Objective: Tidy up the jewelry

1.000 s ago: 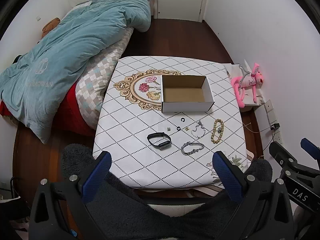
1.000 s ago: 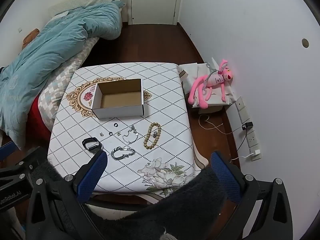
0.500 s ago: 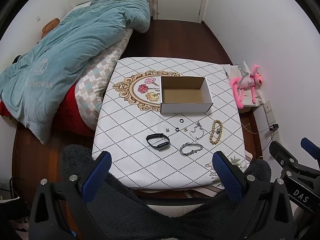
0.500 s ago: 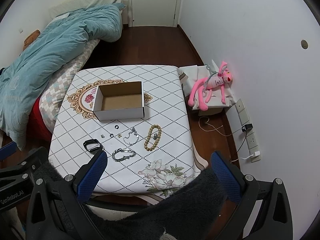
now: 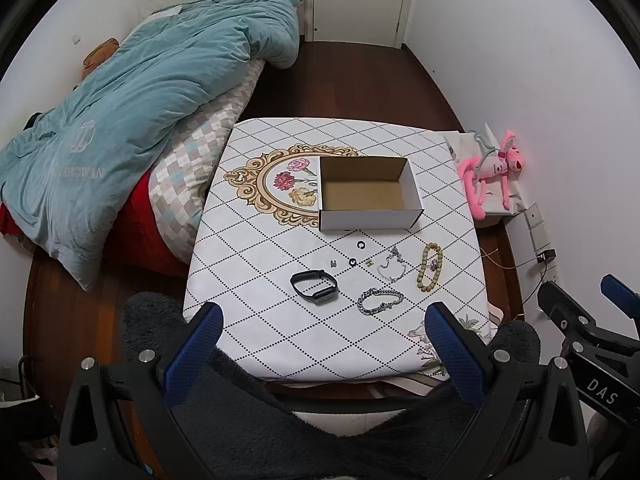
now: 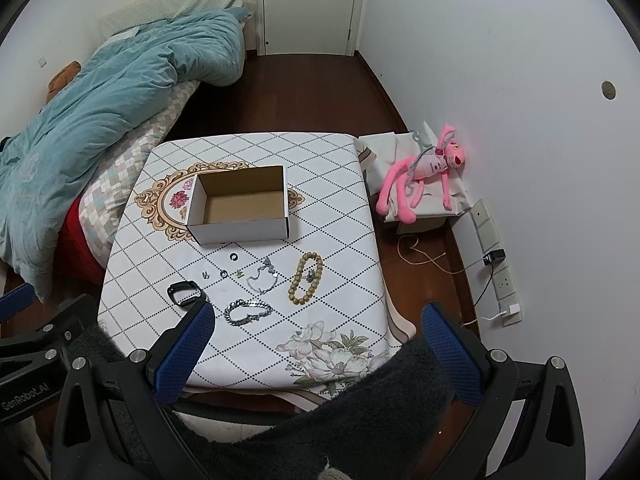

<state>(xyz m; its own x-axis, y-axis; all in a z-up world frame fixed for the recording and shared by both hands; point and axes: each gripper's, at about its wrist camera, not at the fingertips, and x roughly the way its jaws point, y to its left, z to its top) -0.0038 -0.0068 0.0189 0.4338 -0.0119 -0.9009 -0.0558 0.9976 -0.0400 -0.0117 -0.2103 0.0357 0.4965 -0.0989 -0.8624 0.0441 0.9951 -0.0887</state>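
An empty open cardboard box [image 5: 370, 194] [image 6: 242, 210] stands on the table. In front of it lie a black wristband [image 5: 315, 286] [image 6: 185, 294], a silver chain bracelet [image 5: 379, 301] [image 6: 247, 312], a thin silver chain [image 5: 392, 265] [image 6: 262, 276], a wooden bead bracelet [image 5: 430, 266] [image 6: 306, 283] and small rings [image 5: 361, 245] [image 6: 233, 257]. My left gripper [image 5: 320, 332] and right gripper [image 6: 316, 332] are both open and empty, held high above the table's near edge.
The table [image 5: 280, 340] has a white diamond-pattern cloth. A bed with a teal duvet [image 5: 132, 112] is on the left. A pink plush toy [image 6: 420, 172] lies on a box by the right wall, near sockets and cables [image 6: 496, 264]. A dark fluffy garment [image 5: 320, 440] is below the grippers.
Both views have drifted back and up slightly, so the table appears a little farther away. Nothing on the table has moved and both grippers stay open.
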